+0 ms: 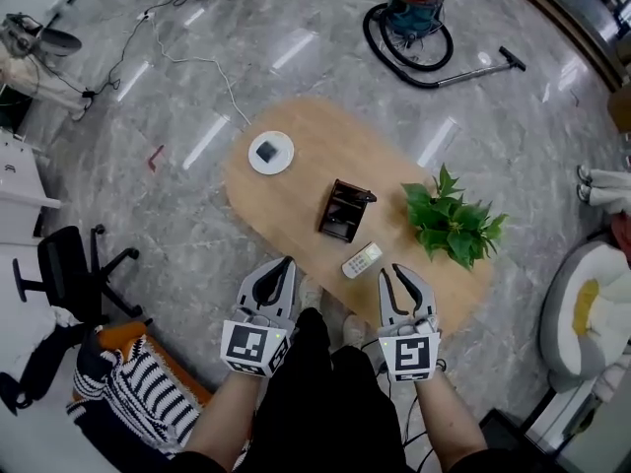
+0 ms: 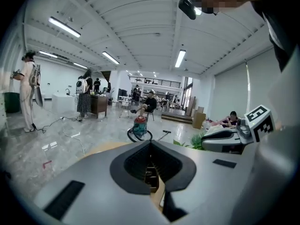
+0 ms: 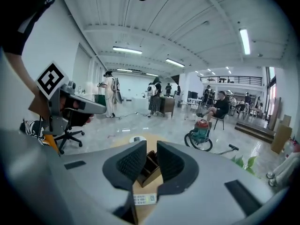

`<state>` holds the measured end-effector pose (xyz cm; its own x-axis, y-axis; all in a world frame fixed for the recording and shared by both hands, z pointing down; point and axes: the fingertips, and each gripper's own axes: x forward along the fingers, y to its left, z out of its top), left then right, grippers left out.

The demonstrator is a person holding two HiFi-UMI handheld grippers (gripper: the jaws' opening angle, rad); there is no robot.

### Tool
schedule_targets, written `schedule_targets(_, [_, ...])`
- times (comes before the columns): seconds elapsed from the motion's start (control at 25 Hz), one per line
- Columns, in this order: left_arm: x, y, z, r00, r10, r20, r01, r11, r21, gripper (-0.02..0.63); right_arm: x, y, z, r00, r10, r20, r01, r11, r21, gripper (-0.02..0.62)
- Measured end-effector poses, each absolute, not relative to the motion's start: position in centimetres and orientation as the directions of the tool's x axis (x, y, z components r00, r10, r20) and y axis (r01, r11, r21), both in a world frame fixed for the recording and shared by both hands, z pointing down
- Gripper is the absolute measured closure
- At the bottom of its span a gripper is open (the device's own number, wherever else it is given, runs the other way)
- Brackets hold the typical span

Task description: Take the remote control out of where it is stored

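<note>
A white remote control lies flat on the oval wooden table, just in front of a dark brown compartment holder. Both grippers hover above the near edge of the table, apart from these things. My left gripper is shut and holds nothing; the holder shows past its tips. My right gripper has a narrow gap between its jaws, with nothing in it. In the right gripper view the remote control and the holder lie below the right gripper.
On the table are also a potted green plant at the right and a white round disc at the far end. A vacuum cleaner stands beyond. An office chair and a striped cloth are at the left. People are further off.
</note>
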<state>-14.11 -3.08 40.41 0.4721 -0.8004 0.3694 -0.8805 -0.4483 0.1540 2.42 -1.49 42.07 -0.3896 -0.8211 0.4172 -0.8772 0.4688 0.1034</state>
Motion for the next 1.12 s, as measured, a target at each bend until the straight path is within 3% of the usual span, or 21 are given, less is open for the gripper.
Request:
schedule_targets(0.44, [-12.2,-3.0,41.1,0.562,-0.733,0.382,-0.826,-0.523,0.211,0.600,2.9,-1.5,43.1,-0.376,-0.818,0.436,-0.883,0.458,0.097,0.522])
schedule_targets(1.12, [-16.6,-3.1,44.8,0.527,-0.711,0.466,-0.847,-0.486,0.216,0.600,-3.1,-6.0,51.0,-0.422,-0.715,0.557,-0.769,0.607,0.197,0.522])
